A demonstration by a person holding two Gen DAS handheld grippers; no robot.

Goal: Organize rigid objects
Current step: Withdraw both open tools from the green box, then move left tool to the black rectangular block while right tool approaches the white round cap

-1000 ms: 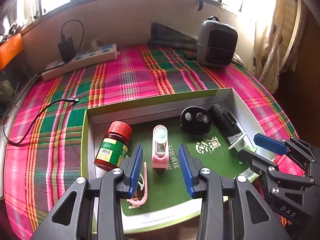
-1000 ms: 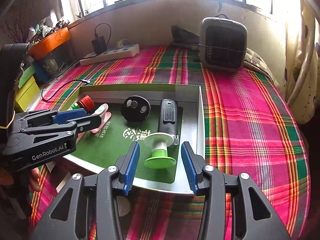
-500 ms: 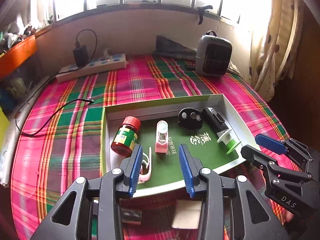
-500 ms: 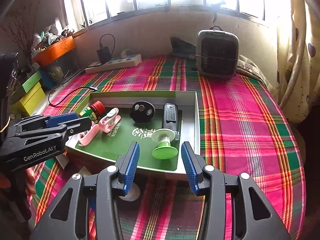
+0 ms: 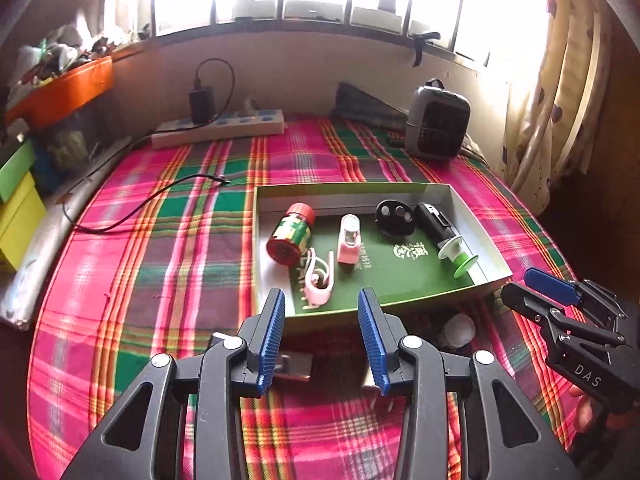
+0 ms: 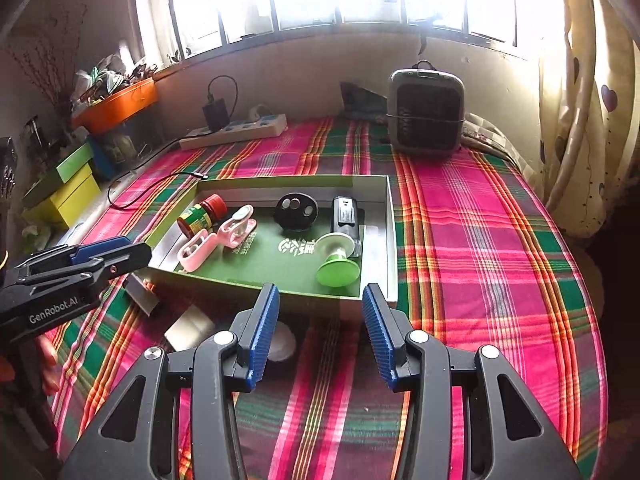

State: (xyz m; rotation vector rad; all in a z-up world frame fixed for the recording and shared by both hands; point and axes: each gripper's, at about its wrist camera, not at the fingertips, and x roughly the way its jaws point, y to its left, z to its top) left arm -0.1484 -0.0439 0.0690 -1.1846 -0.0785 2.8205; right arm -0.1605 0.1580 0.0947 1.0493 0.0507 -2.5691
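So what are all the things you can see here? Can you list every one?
box: 1, green with pale walls, on the plaid cloth
bottle: 1, red cap, green label, lying at the box's left
pink clips: 2, pink, in the box beside the bottle
black disc: 1, black, back of the box
black device: 1, black, right side of the box
spool: 1, white and green, in front of the black device
power strip: 1, white, by the wall
heater: 1, grey, far right
plaid cloth: 1, pink and green
left gripper: open, empty
right gripper: open, empty
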